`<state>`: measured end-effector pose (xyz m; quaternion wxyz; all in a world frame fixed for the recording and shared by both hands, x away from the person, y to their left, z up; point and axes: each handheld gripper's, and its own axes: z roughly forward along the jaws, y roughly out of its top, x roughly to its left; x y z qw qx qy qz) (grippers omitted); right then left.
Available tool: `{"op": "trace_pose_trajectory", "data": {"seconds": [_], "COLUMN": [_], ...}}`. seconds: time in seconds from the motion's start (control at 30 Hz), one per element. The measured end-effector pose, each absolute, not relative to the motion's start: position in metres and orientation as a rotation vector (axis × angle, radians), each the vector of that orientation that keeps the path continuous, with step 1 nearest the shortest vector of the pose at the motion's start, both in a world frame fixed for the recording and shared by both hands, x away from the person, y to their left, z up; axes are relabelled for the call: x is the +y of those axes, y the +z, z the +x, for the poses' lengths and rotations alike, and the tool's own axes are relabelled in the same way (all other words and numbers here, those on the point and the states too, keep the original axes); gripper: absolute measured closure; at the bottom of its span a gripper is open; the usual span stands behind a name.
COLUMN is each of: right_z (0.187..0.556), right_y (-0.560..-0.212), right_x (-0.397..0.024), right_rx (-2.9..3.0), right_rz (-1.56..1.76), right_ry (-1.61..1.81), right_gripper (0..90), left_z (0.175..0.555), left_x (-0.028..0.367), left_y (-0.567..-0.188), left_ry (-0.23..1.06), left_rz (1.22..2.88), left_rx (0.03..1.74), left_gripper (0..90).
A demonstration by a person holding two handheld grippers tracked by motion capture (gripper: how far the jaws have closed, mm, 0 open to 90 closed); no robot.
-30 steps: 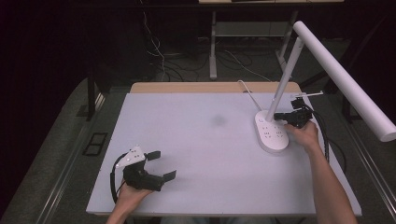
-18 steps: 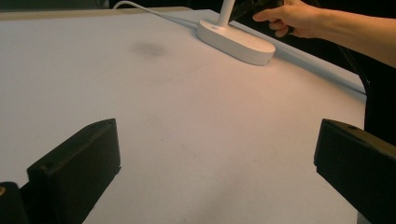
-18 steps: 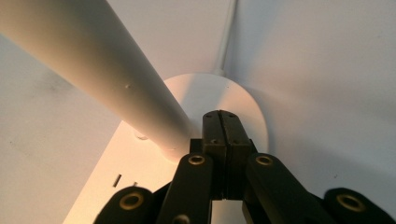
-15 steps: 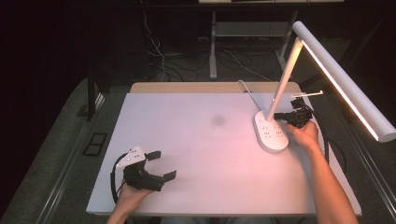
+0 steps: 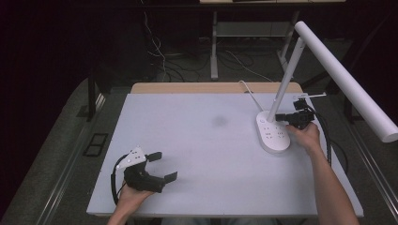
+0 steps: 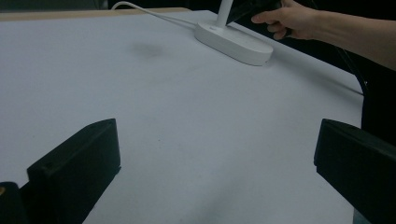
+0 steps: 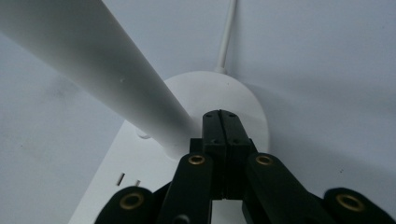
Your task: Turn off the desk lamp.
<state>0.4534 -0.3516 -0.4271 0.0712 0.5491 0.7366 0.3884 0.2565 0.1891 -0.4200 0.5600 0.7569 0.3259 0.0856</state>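
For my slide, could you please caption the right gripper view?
Right gripper, jaws shut, tips poised at the desk lamp's base beside its white stem.

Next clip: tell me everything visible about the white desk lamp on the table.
The desk lamp looks like matte white plastic. Its oblong base, carrying sockets and small buttons, sits flat at the right rear of the white table. A slim stem tilts up to a long tubular head reaching right, toward the camera; it looks unlit. A white cord trails off the back. The right claw, shut, has its tips at the base beside the stem's foot.
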Motion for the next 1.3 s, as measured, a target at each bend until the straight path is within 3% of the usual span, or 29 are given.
{"op": "trace_pose_trajectory", "data": {"seconds": [1.3], "right_z": [0.4474], "right_y": [-0.4290], "right_x": [-0.3488], "right_rx": [2.132], "right_rz": [1.705], "right_ry": [1.191], "right_gripper": [90.0], "left_z": [0.2570], "left_x": [0.1913], "left_y": [-0.4195], "left_ry": [0.217], "left_rz": [1.780], "left_rx": [0.774], "left_gripper": [0.0]}}
